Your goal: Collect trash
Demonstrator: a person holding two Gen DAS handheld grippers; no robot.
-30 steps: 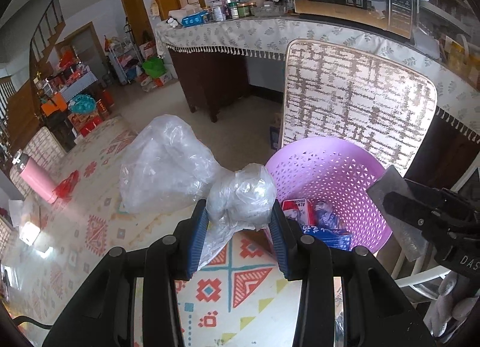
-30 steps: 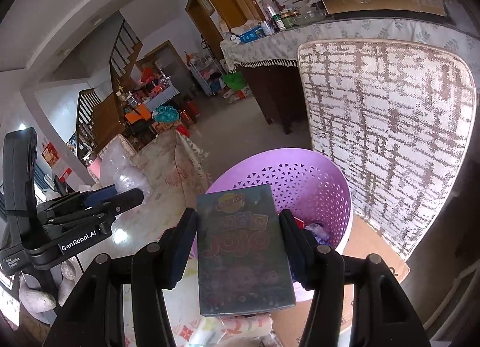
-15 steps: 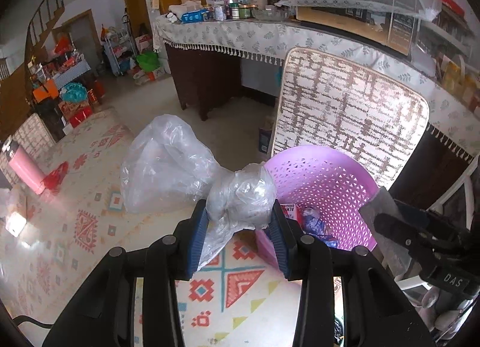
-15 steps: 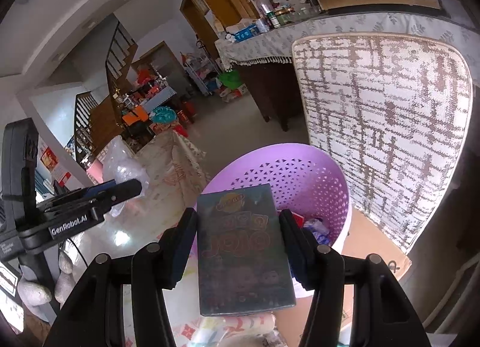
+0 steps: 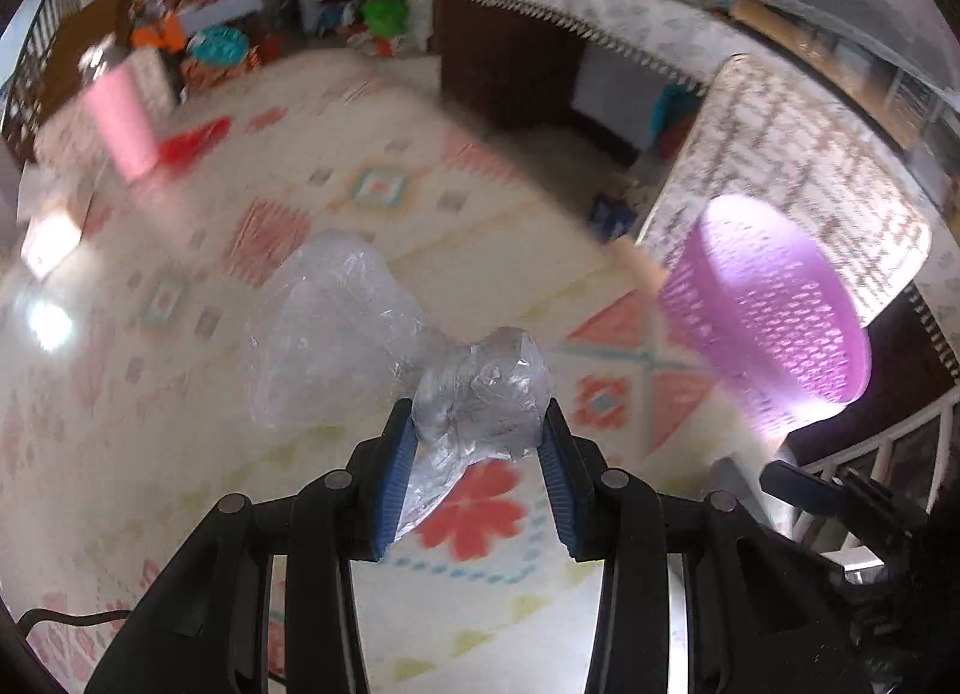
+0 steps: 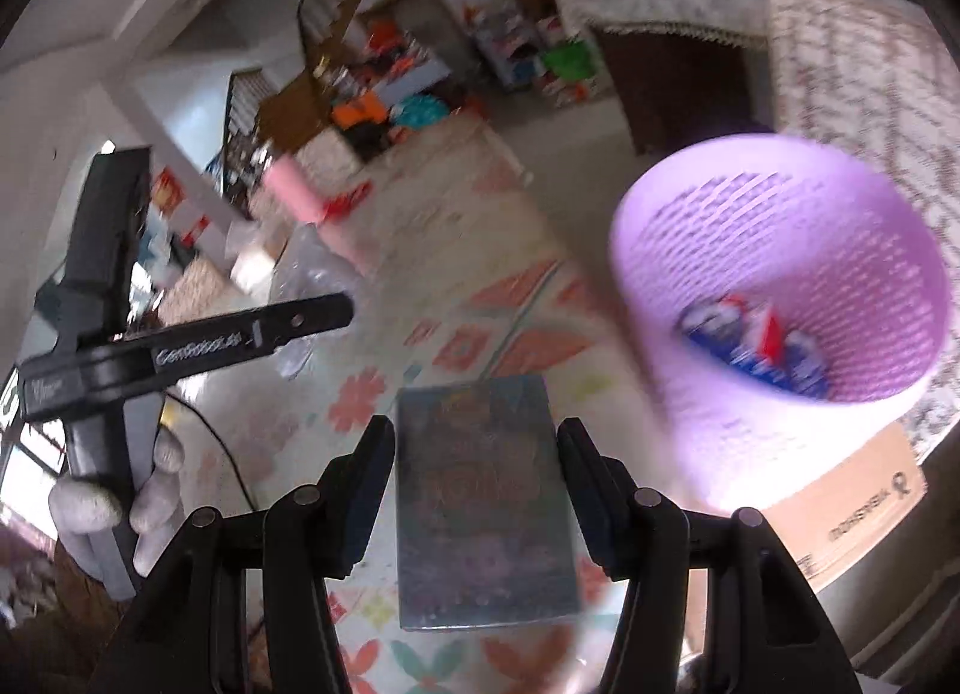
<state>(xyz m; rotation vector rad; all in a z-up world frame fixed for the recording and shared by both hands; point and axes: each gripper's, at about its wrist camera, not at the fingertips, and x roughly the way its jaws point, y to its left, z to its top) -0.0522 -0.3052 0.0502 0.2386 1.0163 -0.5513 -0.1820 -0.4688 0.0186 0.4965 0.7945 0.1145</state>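
A patterned cloth [image 5: 372,190] covers the big desk and takes up most of what both cameras see, though everything is smeared with motion. At about two o'clock in the right view stands the purple basket [image 6: 774,250], open mouth up, with blue and red wrappers already lying in its bottom; in the left view it sits at three o'clock. That looks like the bin the trash is meant for, and both tongs carry something near it.

The right tongs [image 6: 477,466] grip a flat dark packet [image 6: 486,502] by its two long edges. Its long axis runs straight out along the fingers, toward twelve o'clock, printed face up. Held that way it should slide off end-first once let go over the basket.

The left tongs [image 5: 477,454] are pinched narrow on the crumpled neck of a clear bag [image 5: 336,334]. The puffed body billows out toward eleven o'clock, so its long axis slants up and left from the grip. Grabbing the gathered neck probably keeps the slack film from slipping.

A gloved hand [image 6: 114,502] holds the left handle at eight o'clock.
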